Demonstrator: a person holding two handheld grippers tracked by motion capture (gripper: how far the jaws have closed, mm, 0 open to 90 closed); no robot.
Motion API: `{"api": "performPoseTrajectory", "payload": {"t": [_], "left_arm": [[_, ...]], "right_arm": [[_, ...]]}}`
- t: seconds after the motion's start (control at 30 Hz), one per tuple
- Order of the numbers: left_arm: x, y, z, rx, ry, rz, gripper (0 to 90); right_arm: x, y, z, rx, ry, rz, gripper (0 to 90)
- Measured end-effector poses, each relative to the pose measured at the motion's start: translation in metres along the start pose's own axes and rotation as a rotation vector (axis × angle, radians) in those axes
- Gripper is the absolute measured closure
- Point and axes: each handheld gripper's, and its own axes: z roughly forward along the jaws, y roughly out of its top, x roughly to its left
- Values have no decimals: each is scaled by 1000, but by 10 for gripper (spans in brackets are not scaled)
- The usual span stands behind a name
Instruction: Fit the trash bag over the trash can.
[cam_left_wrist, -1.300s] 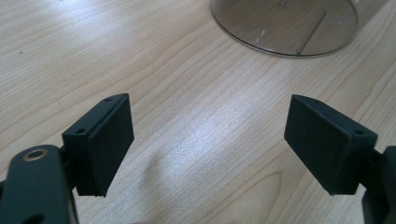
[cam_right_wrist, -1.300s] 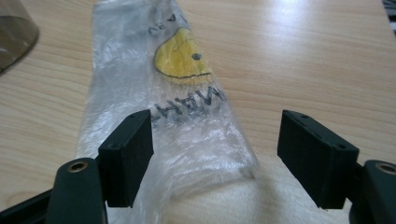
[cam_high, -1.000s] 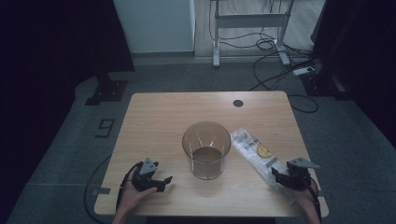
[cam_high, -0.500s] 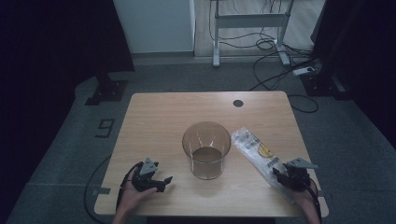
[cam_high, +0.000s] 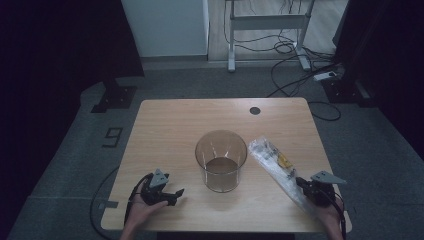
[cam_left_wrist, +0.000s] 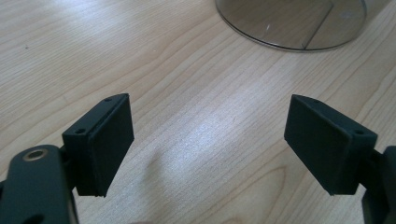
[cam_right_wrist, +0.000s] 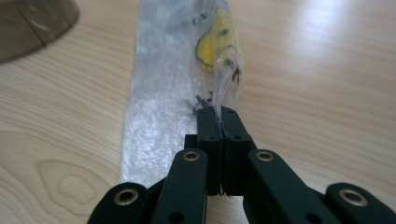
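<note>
right tool (cam_right_wrist: 219, 116) has just pinched shut on the plastic bag (cam_right_wrist: 187, 70).

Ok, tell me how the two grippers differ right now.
The left gripper has its jaws wide apart with only bare table between them; the right gripper has just closed its jaws, pinching the near end of the clear bag. The left one sits left of the cup, the right one to its right. Both rest low at the table's near edge, each in a hand.
</note>
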Motion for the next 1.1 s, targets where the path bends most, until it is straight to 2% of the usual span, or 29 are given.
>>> {"api": "performPoseTrajectory", "payload": {"t": [0.07,0.1,0.17,0.23,0.37,0.5,0.63,0.87,1.1], "left_arm": [[0,0,-1,-2,1,2,159],[-1,2,-2,-8,2,4,159],[-2,2,-3,-14,3,5,160],[-3,3,-4,-26,3,4,161],[-3,4,-5,-28,-5,-7,170],[-2,4,-6,-30,-9,-15,181],[-2,6,-10,-54,-23,-34,187],[-3,8,-16,-82,-29,-43,193],[-3,11,-22,-110,-35,-55,197]], "right_arm": [[0,1,-3,-18,7,0,885],[-1,3,-9,-59,29,7,886],[-1,5,-14,-96,51,23,887],[1,8,-19,-125,64,13,887],[1,12,-27,-161,79,12,888],[1,16,-36,-211,108,40,890],[4,20,-45,-249,119,34,891],[9,29,-60,-300,129,14,891],[23,41,-76,-337,151,-17,892]]}}
